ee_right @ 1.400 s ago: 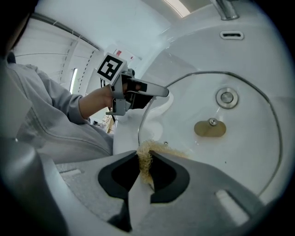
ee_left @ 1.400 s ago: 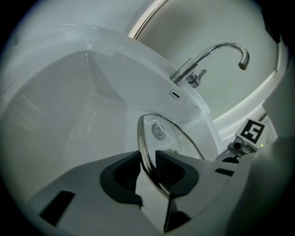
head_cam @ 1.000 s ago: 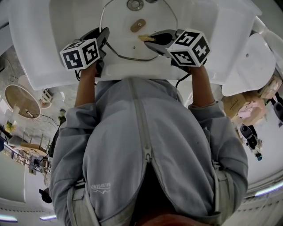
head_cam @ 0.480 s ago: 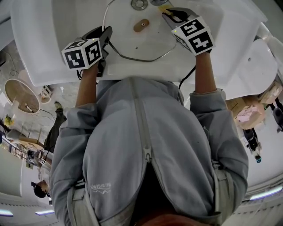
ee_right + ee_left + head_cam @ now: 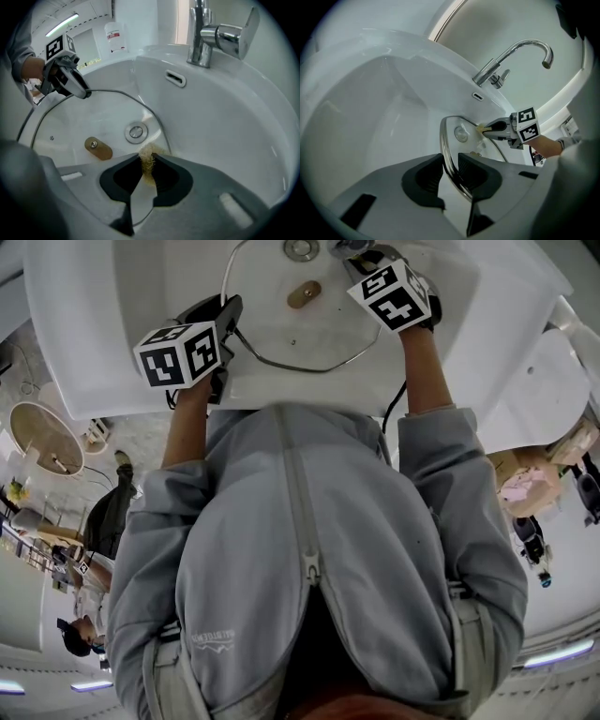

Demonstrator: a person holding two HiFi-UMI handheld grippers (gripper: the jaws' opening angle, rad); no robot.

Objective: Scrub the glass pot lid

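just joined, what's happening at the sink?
A person is washing a glass pot lid in a white sink with two handheld grippers. The left gripper clamps the lid's near rim. The right gripper pinches a yellowish scrub pad at the lid's far rim, by the drain.

Clear glass lid (image 5: 89, 115) — glossy sink (image 5: 225, 117)

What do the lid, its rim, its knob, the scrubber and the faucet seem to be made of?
Lid: clear glass; the white sink shows through it.
Rim: a bright, mirror-like band, probably polished steel.
Knob: brown and matte, perhaps wood or plastic.
Scrubber: yellowish, loose and fuzzy, probably a fibre pad; the exact material is unclear.
Faucet: shiny chromed metal with sharp reflections.
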